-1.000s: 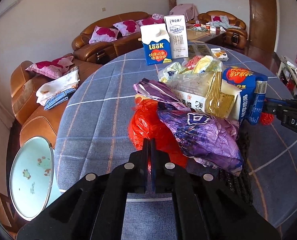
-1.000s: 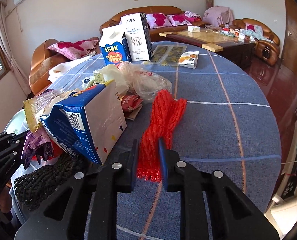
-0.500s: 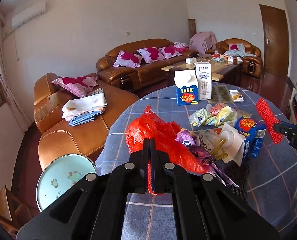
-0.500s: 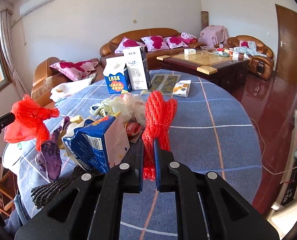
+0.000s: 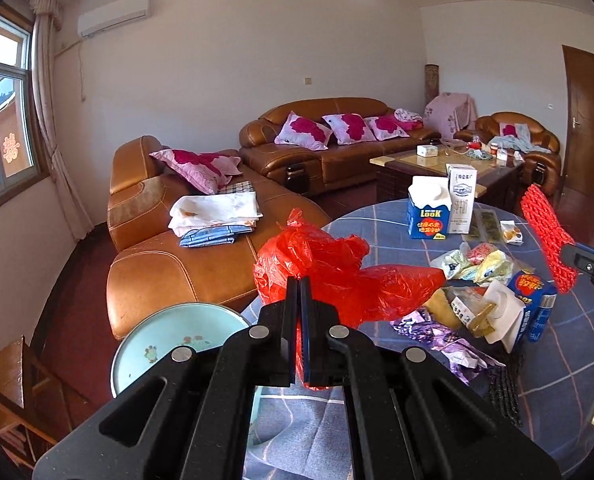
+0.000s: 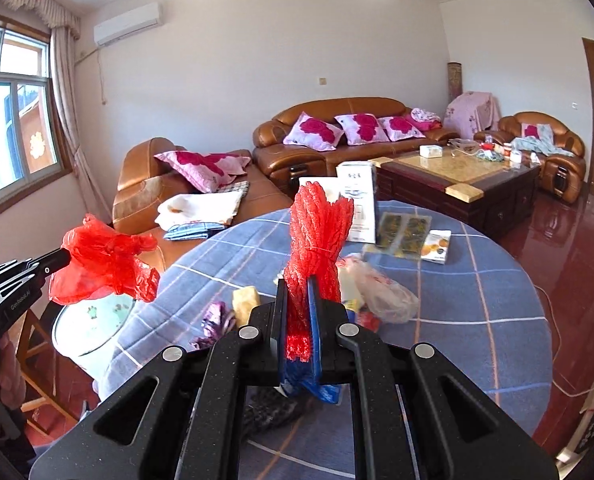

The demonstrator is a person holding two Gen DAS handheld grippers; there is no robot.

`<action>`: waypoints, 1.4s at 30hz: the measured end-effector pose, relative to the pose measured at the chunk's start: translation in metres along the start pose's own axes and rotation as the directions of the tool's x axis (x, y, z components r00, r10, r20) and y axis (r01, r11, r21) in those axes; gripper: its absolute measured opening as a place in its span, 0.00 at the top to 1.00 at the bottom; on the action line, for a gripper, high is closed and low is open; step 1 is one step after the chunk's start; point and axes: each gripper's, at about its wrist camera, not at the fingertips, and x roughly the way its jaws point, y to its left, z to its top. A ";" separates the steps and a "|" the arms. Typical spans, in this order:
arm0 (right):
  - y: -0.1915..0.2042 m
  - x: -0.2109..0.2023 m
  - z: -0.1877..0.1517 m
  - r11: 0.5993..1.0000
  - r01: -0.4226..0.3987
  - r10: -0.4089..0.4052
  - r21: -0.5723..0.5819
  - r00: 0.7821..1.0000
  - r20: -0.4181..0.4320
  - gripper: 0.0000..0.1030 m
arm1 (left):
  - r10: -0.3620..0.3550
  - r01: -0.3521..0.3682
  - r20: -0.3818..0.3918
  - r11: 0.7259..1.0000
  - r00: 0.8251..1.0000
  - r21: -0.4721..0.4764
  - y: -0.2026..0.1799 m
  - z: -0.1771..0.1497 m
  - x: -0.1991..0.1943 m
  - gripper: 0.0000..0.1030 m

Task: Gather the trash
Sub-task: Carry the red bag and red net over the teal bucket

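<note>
1. Left gripper (image 5: pixel 300 280): jaws pressed together, pinching the crumpled red plastic bag (image 5: pixel 337 276), held clear above the round table with blue checked cloth (image 5: pixel 569 364).
2. Right gripper (image 6: pixel 297 280): jaws clamped on the bundled red mesh net (image 6: pixel 317 236), upright, off the table.
3. Cartons and wrappers lie on the table.
</note>
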 end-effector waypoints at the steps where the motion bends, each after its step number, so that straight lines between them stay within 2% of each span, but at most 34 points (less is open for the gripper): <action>1: 0.006 0.004 0.002 1.000 -0.017 0.017 -0.005 1.000 0.000 0.90 | 0.010 -0.010 -0.002 1.000 1.000 -0.006 0.004 0.000 -0.001 0.99; 8: 0.052 0.033 0.015 0.991 -0.120 0.120 -0.053 0.993 -0.007 0.90 | 0.078 -0.078 -0.008 0.996 0.997 -0.043 0.033 0.003 0.000 0.99; 14: 0.088 0.060 0.022 0.977 -0.198 0.197 -0.076 0.980 -0.018 0.90 | 0.156 -0.156 -0.004 0.985 0.988 -0.074 0.057 0.006 0.001 0.99; 22: 0.133 0.095 0.031 0.957 -0.270 0.264 -0.107 0.963 -0.059 0.90 | 0.249 -0.250 -0.027 0.961 0.968 -0.116 0.096 0.003 0.006 0.99; 29: 0.171 0.117 0.030 0.933 -0.325 0.313 -0.156 0.945 -0.093 0.90 | 0.344 -0.350 -0.062 0.926 0.937 -0.139 0.125 -0.003 0.011 0.99; 33: 0.183 0.130 0.030 0.916 -0.355 0.340 -0.186 0.934 -0.106 0.90 | 0.373 -0.381 -0.083 0.913 0.924 -0.145 0.133 -0.006 0.012 0.99; 42: 0.195 0.152 0.022 0.889 -0.394 0.376 -0.232 0.919 -0.122 0.90 | 0.400 -0.412 -0.107 0.901 0.910 -0.134 0.137 -0.011 0.015 0.99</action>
